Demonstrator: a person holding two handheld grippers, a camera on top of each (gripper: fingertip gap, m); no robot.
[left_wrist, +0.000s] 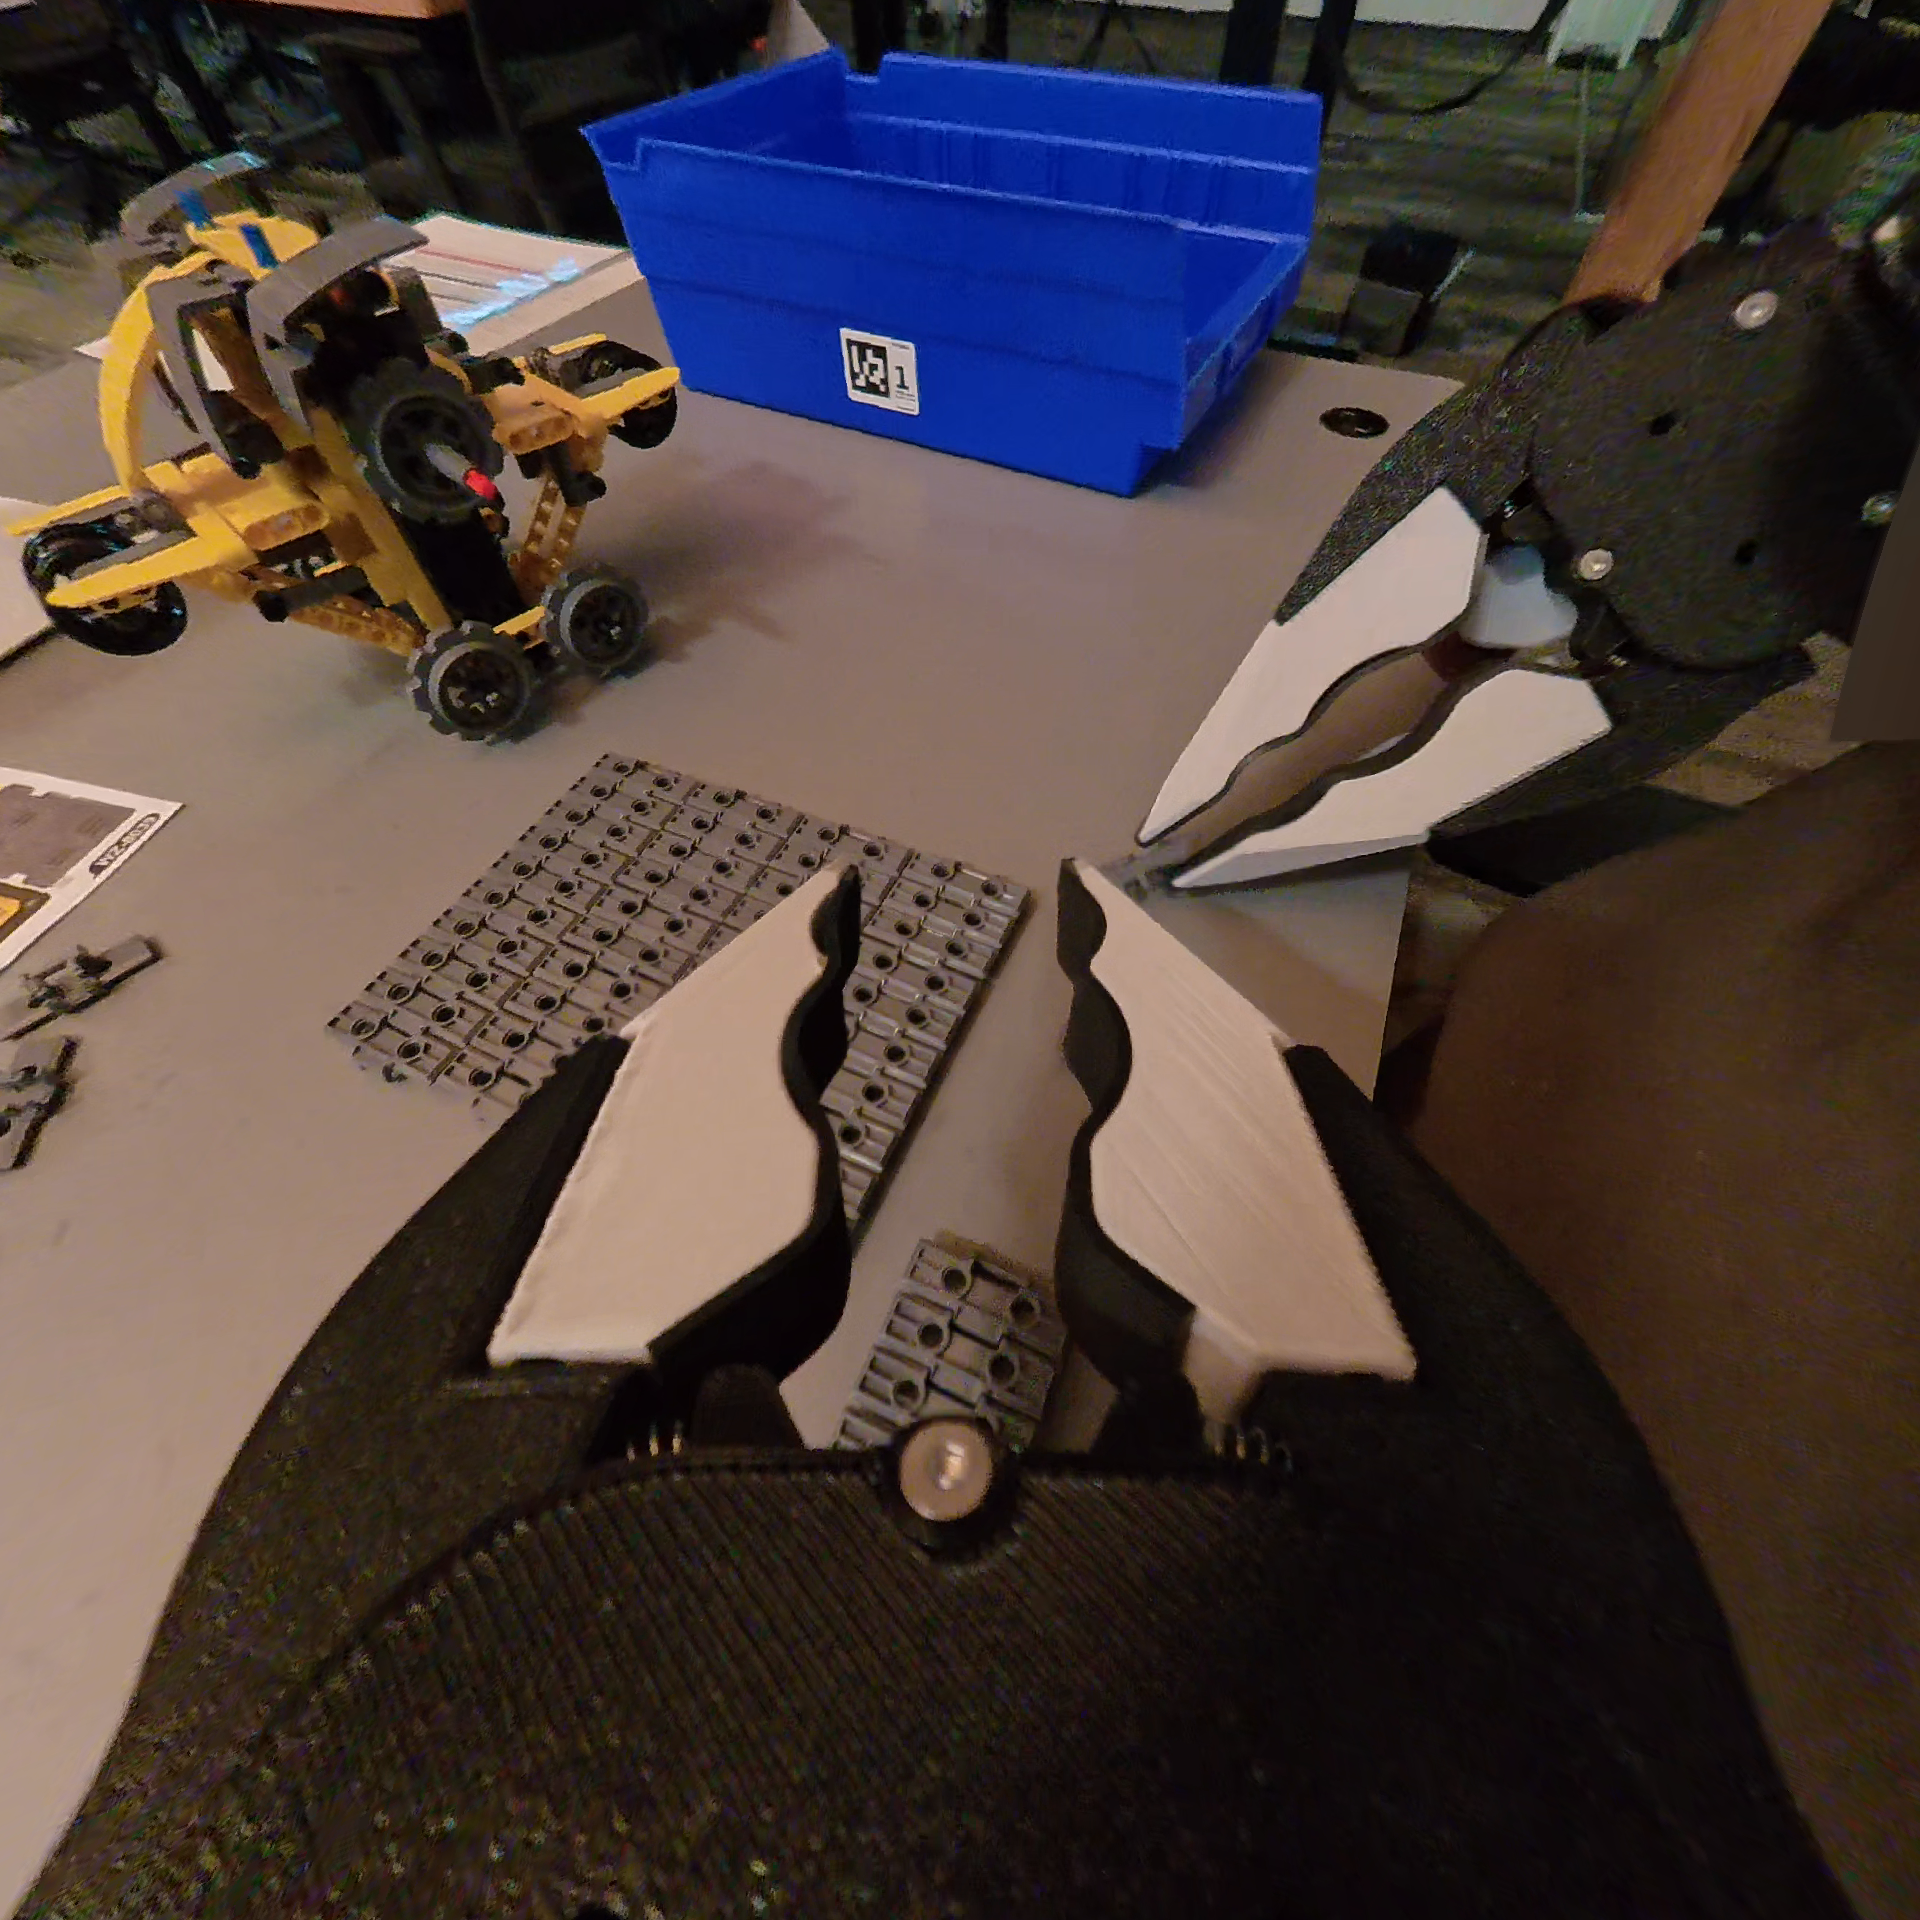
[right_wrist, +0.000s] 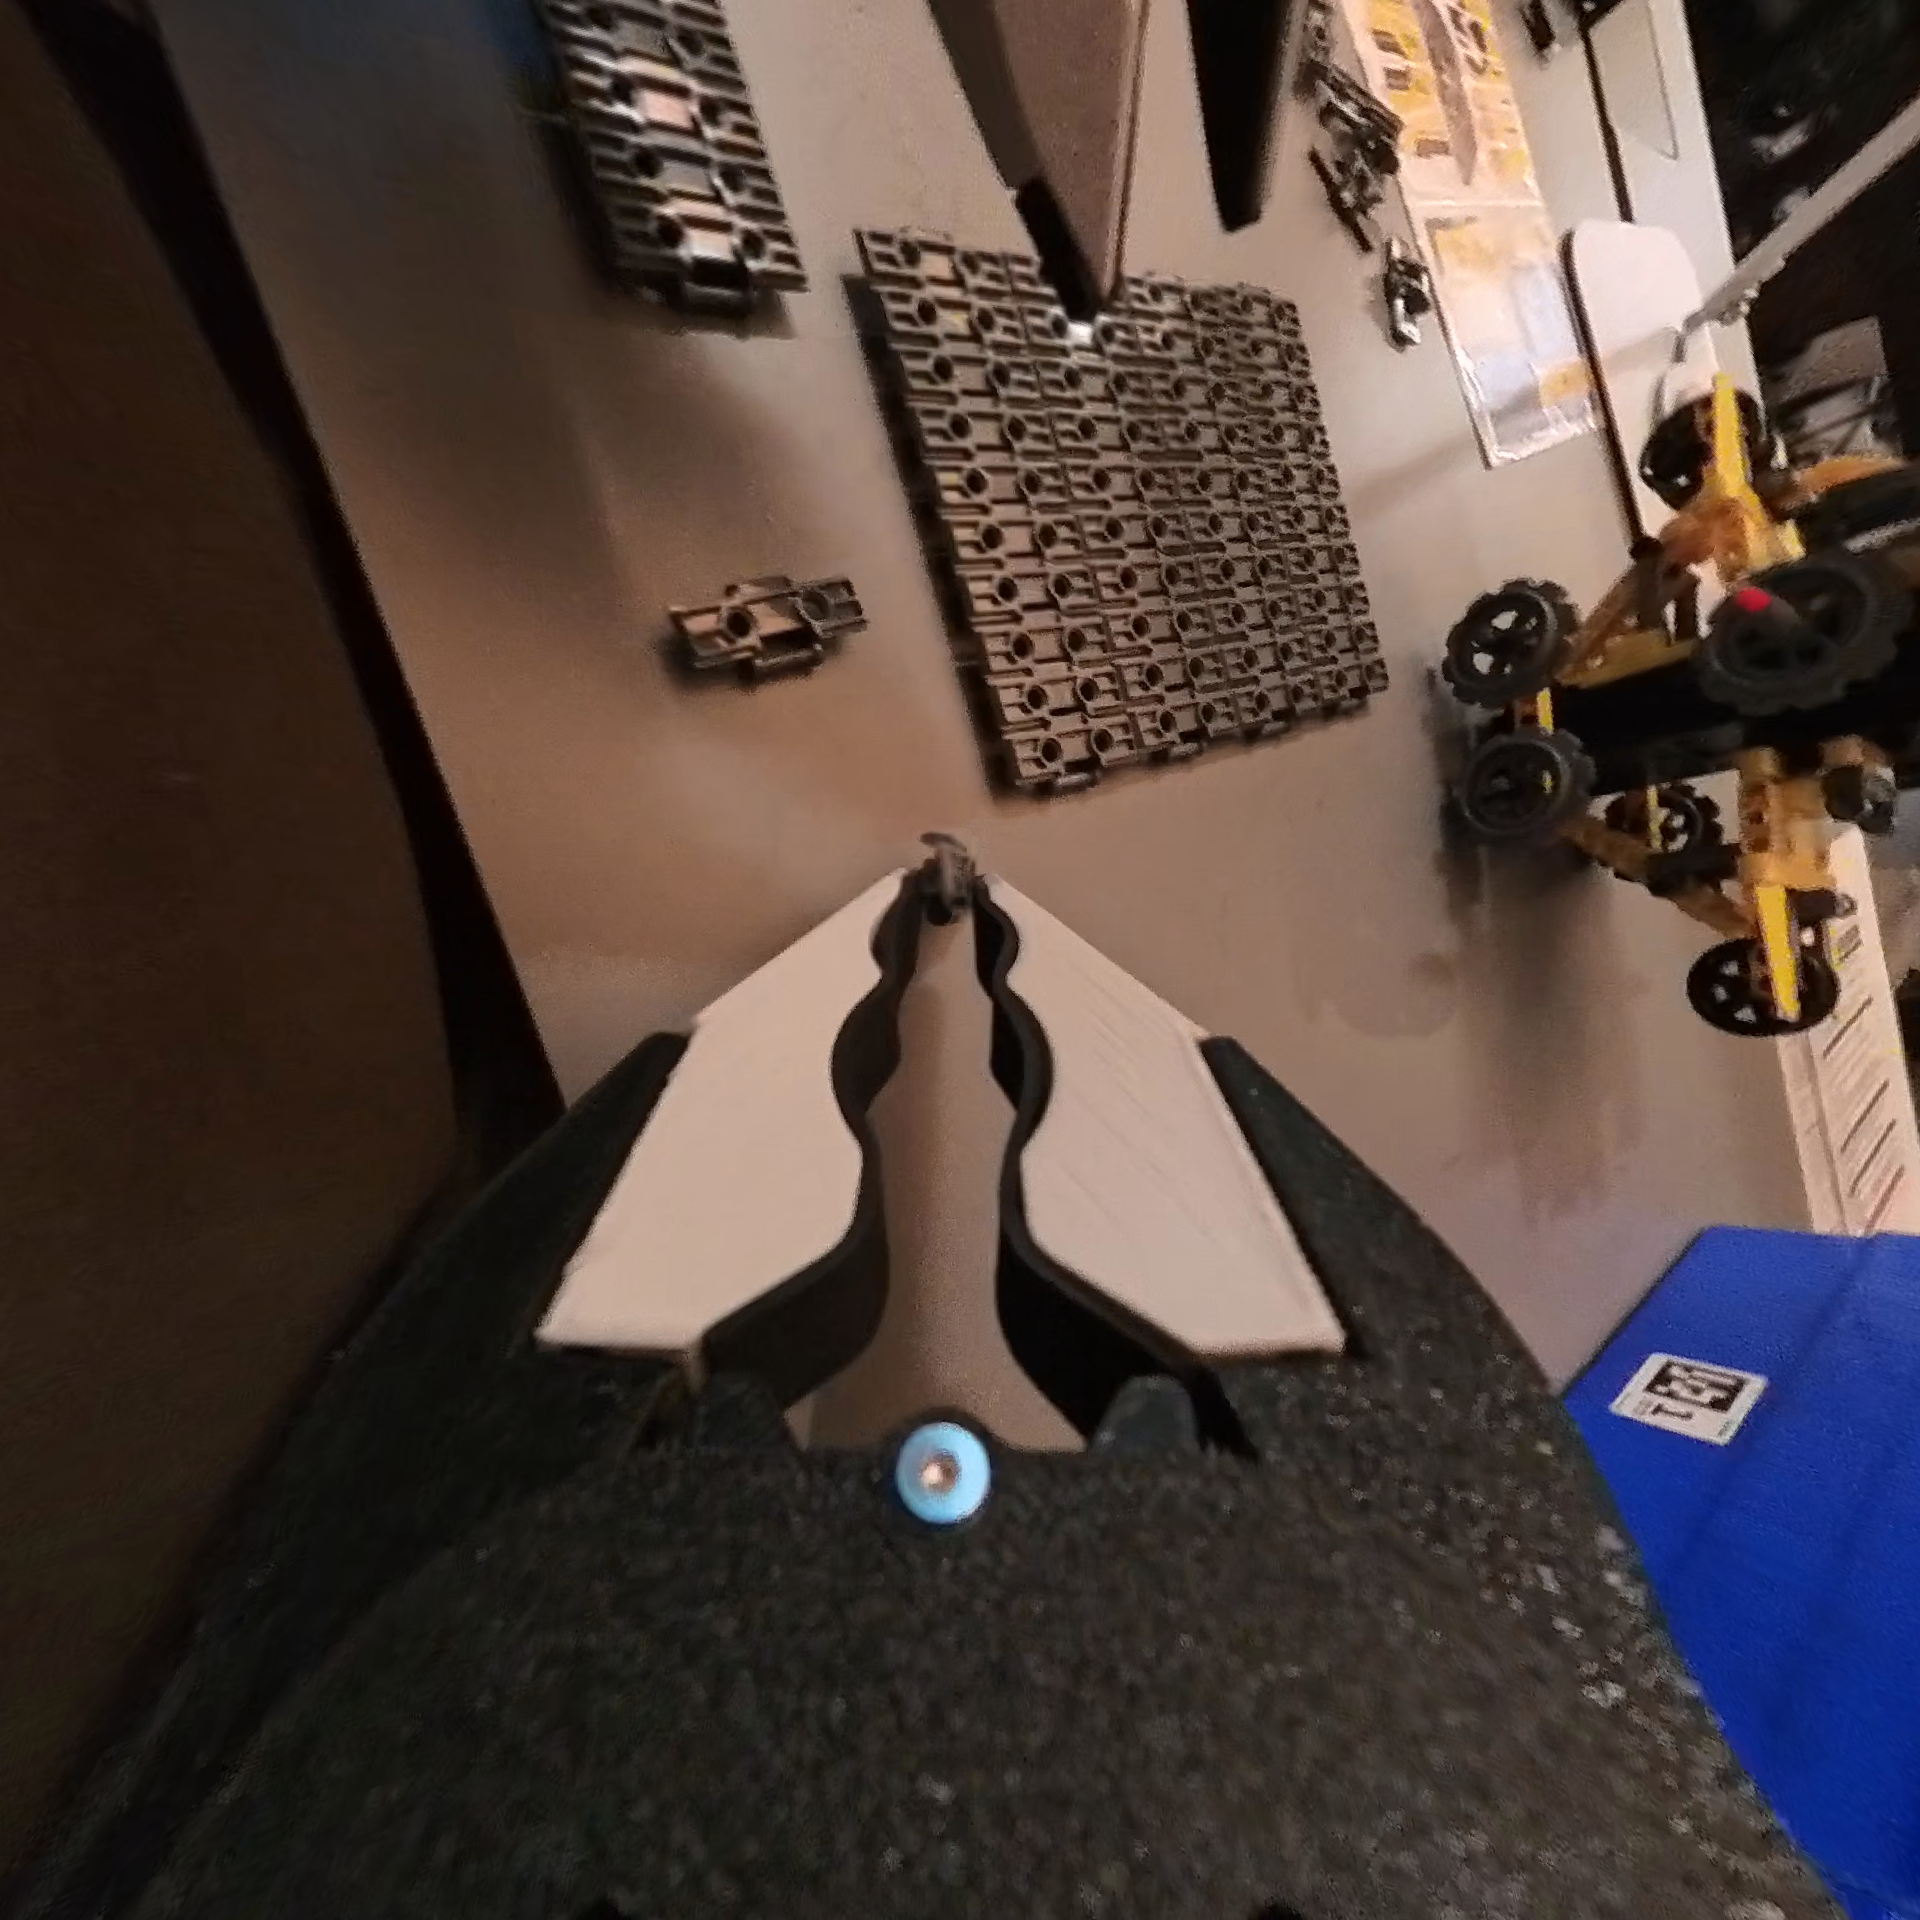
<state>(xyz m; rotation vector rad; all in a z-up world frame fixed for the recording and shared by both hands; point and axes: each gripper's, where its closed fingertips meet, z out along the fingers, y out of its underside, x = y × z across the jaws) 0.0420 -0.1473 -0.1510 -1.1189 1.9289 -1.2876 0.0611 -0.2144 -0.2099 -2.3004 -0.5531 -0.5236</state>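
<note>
Two grippers: left gripper (left_wrist: 956, 883) agape; right gripper (right_wrist: 943, 883) pinching small part (right_wrist: 943, 868).

Blue bin (left_wrist: 966, 270); yellow-black toy vehicle (left_wrist: 343, 468); dark grey holed track mat (left_wrist: 665, 935); grey table (left_wrist: 883, 623)

On the grey table (left_wrist: 852, 623) in front of you, a blue plastic bin (left_wrist: 966, 260) bearing a white printed tag is sitting at the far edge, and a yellow-and-black brick-built vehicle with knobbly black wheels (left_wrist: 332, 457) is tilting up to its left. A large mat of dark grey linked track pieces (left_wrist: 644, 935) is lying flat nearer you, a shorter strip (left_wrist: 956, 1340) just beside it and a single link (right_wrist: 769, 629) apart. Printed sheets (left_wrist: 62, 852) and small grey parts (left_wrist: 83, 971) are lying at your left.
</note>
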